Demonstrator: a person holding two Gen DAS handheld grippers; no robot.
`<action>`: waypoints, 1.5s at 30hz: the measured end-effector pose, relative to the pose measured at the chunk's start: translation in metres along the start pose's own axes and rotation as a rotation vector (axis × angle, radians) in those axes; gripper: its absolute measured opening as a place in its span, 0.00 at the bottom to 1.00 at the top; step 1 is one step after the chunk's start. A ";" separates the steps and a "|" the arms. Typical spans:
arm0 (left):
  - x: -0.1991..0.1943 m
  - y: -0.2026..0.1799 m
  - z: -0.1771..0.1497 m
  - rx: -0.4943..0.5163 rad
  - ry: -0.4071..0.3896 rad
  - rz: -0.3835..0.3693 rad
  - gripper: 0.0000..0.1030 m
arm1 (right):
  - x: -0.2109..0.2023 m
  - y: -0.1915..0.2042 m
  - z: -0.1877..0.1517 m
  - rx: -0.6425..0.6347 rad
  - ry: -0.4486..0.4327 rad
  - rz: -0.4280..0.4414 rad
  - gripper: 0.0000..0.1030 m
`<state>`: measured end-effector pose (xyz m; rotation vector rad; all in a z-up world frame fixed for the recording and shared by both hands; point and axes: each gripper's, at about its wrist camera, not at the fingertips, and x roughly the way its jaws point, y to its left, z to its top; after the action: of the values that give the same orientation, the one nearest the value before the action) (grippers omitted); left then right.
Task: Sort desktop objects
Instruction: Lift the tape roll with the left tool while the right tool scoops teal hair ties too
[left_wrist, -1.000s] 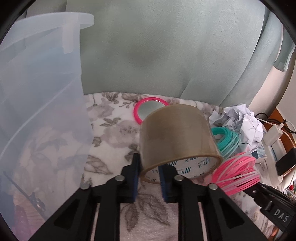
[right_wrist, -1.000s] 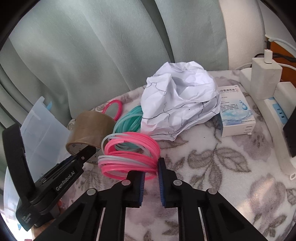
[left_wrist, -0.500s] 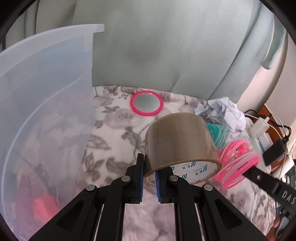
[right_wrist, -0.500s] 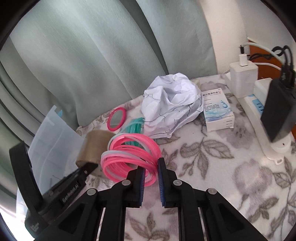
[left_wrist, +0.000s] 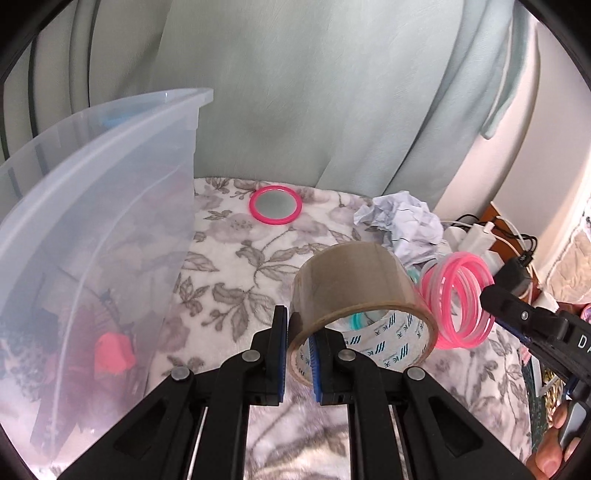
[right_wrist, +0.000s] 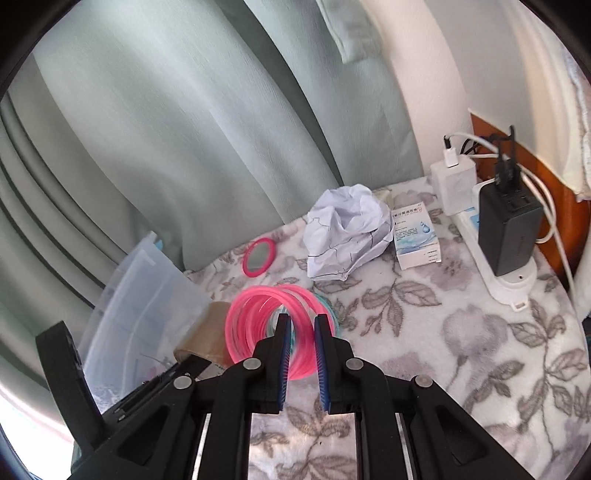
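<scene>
My left gripper (left_wrist: 298, 334) is shut on the wall of a brown tape roll (left_wrist: 354, 280) and holds it above the floral cloth. My right gripper (right_wrist: 300, 334) is shut on a bundle of pink rings (right_wrist: 255, 317), lifted off the cloth; the bundle also shows in the left wrist view (left_wrist: 458, 299), beside the tape roll. A clear plastic bin (left_wrist: 92, 229) stands at the left, with a red thing and dark things inside. The bin (right_wrist: 147, 295) shows at the lower left of the right wrist view, next to the tape roll (right_wrist: 207, 336).
On the cloth lie a pink-rimmed round mirror (right_wrist: 258, 256), crumpled white paper (right_wrist: 347, 232), a small white-blue box (right_wrist: 415, 238) and teal rings (right_wrist: 328, 304) under the pink ones. A power strip (right_wrist: 495, 269) with chargers lines the right edge. A green curtain hangs behind.
Both grippers rose and pulled back from the table. The tape roll and the pink rings came up with them. The bin now shows lower, with its rim in view.
</scene>
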<state>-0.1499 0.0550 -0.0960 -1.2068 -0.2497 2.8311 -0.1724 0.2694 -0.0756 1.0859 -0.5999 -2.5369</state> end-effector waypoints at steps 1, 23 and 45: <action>-0.004 -0.001 -0.001 0.001 -0.004 -0.003 0.11 | -0.004 0.001 0.000 0.001 -0.005 0.003 0.14; -0.056 0.001 -0.011 -0.002 -0.063 -0.023 0.11 | -0.048 -0.011 -0.016 0.026 -0.028 0.012 0.14; -0.057 0.019 -0.011 -0.048 -0.067 -0.045 0.11 | 0.015 -0.001 -0.034 -0.125 0.114 -0.295 0.54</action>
<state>-0.1020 0.0314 -0.0663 -1.1010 -0.3449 2.8459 -0.1574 0.2546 -0.1062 1.3480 -0.2630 -2.6885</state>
